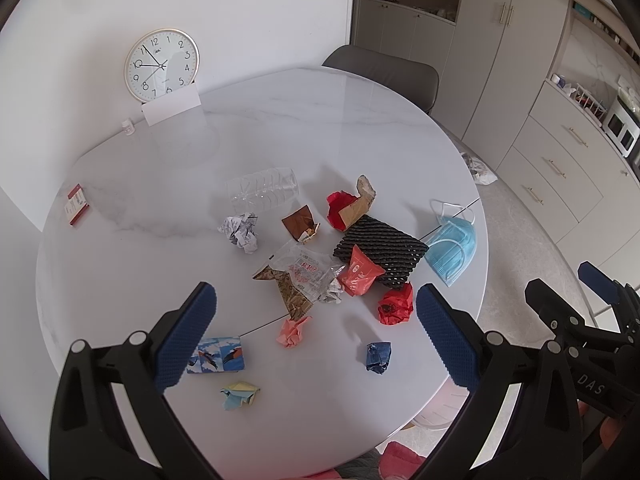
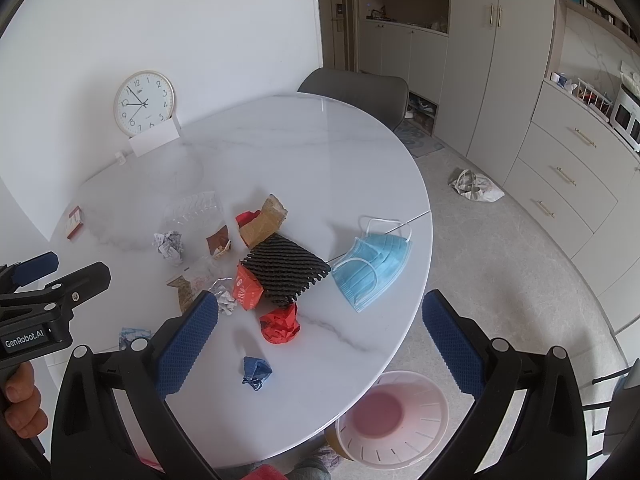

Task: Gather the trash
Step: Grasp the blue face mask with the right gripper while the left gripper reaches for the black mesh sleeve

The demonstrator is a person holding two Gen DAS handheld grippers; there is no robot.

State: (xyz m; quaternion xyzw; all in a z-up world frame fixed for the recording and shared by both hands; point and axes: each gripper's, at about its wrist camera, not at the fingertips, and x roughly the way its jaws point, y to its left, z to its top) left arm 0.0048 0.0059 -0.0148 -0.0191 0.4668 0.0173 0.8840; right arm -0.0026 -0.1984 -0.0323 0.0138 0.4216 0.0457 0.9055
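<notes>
Trash lies scattered on a round white marble table [image 1: 280,128] [image 2: 280,152]. It includes a blue face mask [image 1: 452,248] [image 2: 372,268], black foam netting [image 1: 380,250] [image 2: 286,274], red crumpled paper [image 1: 396,304] [image 2: 280,324], a dark blue wad [image 1: 378,357] [image 2: 257,372], a pink wad [image 1: 292,330], a crumpled receipt [image 1: 240,232] [image 2: 168,246], a clear plastic bottle [image 1: 262,190] and an orange-red wrapper [image 1: 358,272] [image 2: 247,292]. My left gripper [image 1: 316,336] hovers open above the near trash. My right gripper [image 2: 320,340] is open over the table's right edge. Neither holds anything.
A pale pink bin [image 2: 394,420] stands on the floor under the table's near right edge. A clock [image 1: 161,65] leans on the wall at the back, a red box [image 1: 77,204] lies far left, a grey chair [image 1: 384,72] sits behind. A bag [image 2: 476,186] lies on the floor.
</notes>
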